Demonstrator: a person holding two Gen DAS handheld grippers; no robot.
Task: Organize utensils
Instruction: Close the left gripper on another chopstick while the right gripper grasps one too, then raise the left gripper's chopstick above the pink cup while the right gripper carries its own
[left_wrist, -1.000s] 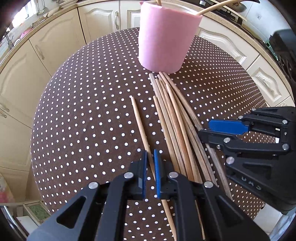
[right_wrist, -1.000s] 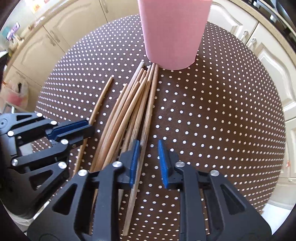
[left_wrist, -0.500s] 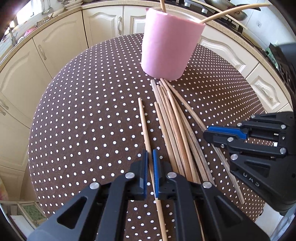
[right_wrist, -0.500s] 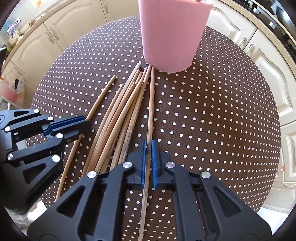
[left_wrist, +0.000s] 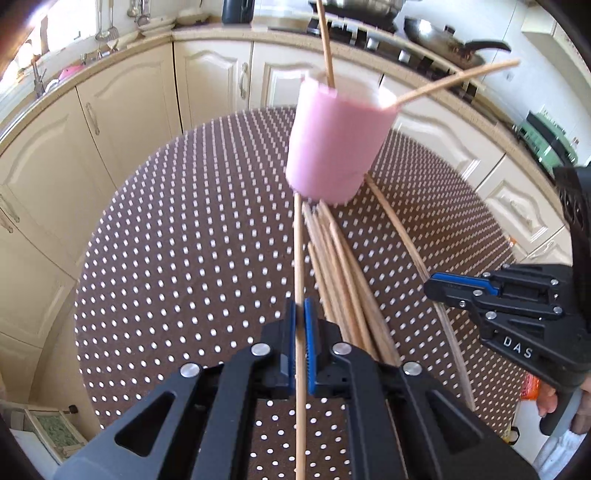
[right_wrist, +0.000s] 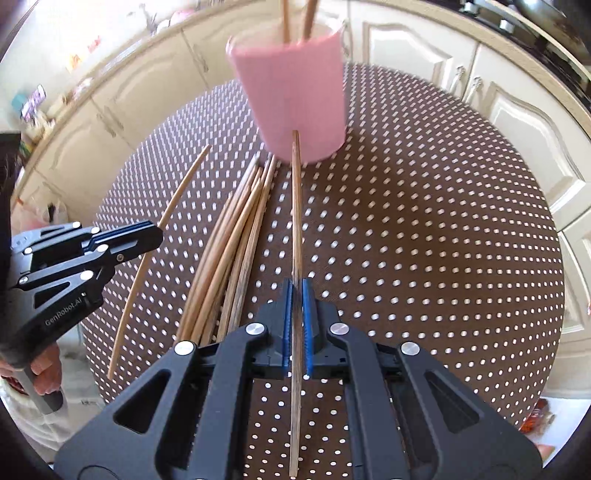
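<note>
A pink cup stands on the round brown polka-dot table with two wooden chopsticks leaning in it. In front of it lies a bundle of several chopsticks. My left gripper is shut on one chopstick whose far tip points at the cup's base. My right gripper is shut on another chopstick, its tip in front of the cup. The bundle lies between the two grippers. Each gripper shows in the other's view, the right gripper and the left gripper.
Cream kitchen cabinets curve round behind the table. A stove with a pan is on the counter at the back right. A person's hand holds the left gripper's handle. The table's right half holds nothing.
The right gripper's jaws closed on a chopstick from the bundle's right edge. Both grippers rose and tilted up, each carrying its chopstick off the table, so the cup's rim came into view.
</note>
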